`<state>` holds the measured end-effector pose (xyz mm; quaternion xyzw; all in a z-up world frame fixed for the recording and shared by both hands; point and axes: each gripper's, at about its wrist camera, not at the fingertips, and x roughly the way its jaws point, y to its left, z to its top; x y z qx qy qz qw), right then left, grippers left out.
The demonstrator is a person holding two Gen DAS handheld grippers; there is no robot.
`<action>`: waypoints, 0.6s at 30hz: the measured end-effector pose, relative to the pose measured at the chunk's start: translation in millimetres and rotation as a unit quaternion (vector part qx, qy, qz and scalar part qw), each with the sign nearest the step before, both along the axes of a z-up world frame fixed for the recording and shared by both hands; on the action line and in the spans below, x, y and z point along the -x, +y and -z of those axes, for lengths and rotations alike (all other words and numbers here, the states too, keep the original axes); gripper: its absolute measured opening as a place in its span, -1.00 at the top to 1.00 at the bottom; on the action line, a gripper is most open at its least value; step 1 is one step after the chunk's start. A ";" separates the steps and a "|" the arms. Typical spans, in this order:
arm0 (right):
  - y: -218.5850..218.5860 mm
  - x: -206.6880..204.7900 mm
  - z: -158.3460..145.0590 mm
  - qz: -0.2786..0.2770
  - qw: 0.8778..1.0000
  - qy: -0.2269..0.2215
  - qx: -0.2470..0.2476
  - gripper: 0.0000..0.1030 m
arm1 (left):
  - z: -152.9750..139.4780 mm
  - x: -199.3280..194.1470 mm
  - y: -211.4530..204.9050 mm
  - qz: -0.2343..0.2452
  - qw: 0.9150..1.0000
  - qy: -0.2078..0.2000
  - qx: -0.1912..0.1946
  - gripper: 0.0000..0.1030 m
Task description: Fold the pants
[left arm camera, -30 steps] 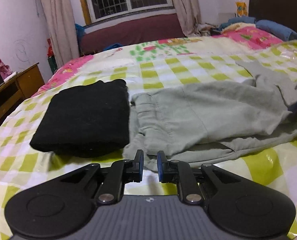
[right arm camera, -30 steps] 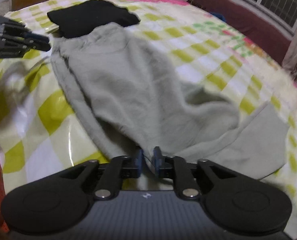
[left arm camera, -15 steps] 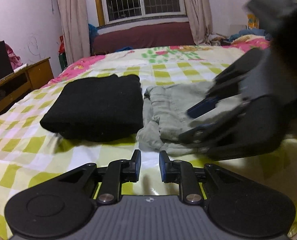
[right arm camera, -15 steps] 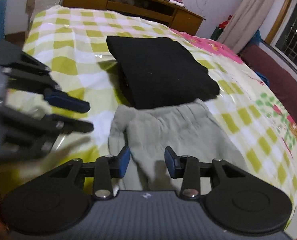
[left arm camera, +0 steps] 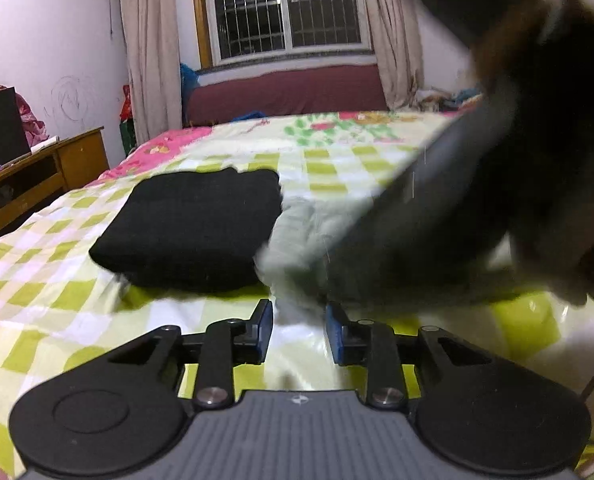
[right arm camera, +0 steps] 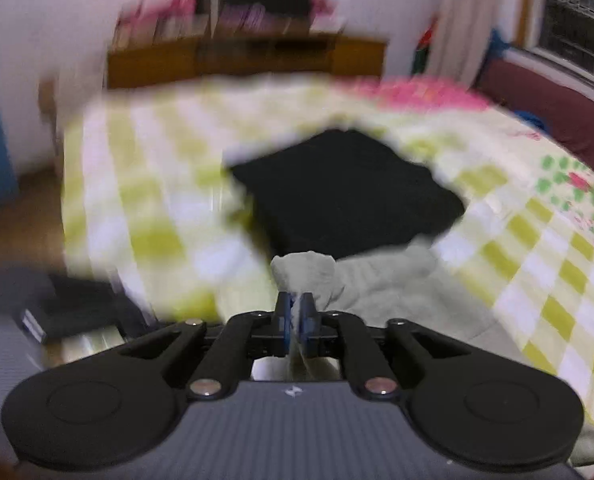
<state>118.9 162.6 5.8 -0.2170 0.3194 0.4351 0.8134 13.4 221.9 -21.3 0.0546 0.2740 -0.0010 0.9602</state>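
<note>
On the bed, right gripper apparently pinches grey pants

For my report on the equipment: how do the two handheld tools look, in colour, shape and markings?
Both look alike. The left tool and right tool have blue-padded fingers on black linkage arms, silver pivot screws, two round black discs, and a grey ribbed body with a small white emblem.

One grey pair of pants, one folded black garment at its ten o'clock, two grippers, one bed, seemingly one wooden desk
</note>
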 end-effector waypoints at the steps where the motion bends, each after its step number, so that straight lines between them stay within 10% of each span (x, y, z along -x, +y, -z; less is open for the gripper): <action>1: 3.5 -5.6 15.1 0.003 0.999 0.024 0.029 0.68 | 3.0 0.6 -1.4 -0.001 1.000 0.008 -0.006 0.17; 12: -136.3 -20.4 -21.5 0.164 0.984 0.035 -0.067 0.36 | -21.7 -12.5 -48.4 0.063 0.998 -0.020 -0.006 0.10; 18: -265.9 -91.2 -10.0 0.370 0.928 0.023 -0.026 0.33 | -17.5 -61.8 -122.6 0.152 0.988 -0.006 -0.002 0.08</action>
